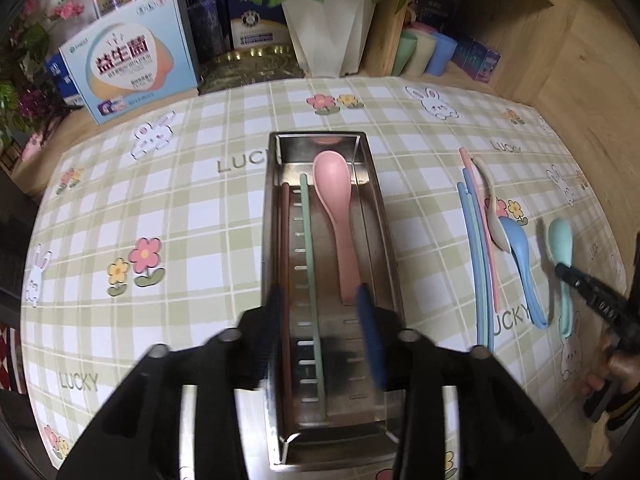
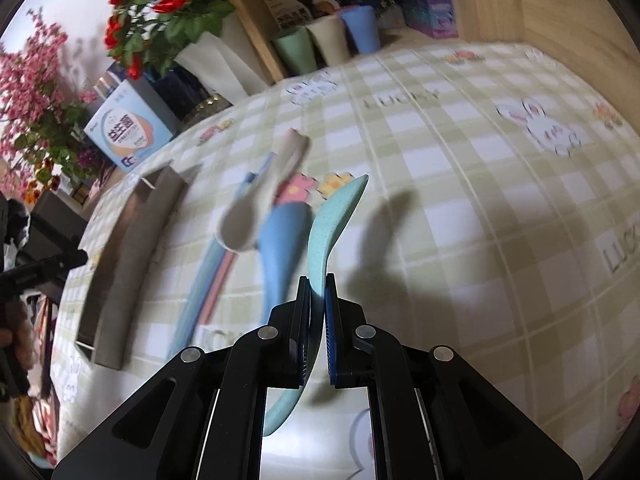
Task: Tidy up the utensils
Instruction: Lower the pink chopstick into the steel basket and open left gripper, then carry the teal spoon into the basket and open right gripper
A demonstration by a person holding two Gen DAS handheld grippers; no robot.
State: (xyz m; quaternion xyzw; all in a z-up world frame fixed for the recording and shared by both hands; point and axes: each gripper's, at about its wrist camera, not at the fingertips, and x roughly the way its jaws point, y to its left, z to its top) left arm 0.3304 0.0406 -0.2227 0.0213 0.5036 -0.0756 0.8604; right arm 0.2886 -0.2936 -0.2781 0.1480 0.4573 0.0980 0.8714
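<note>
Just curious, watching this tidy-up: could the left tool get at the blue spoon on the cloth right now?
Probably yes. The left tool is open and empty over the metal tray. The blue spoon lies uncovered, though the right tool sits close beside it.

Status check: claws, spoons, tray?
Left claw open over tray, pink spoon inside. Right claw shut on teal spoon. Nothing blocking.

The left gripper [image 1: 320, 300] hangs with fingers apart over the steel tray [image 1: 390, 280] holding a pink spoon [image 1: 334, 200].
</note>
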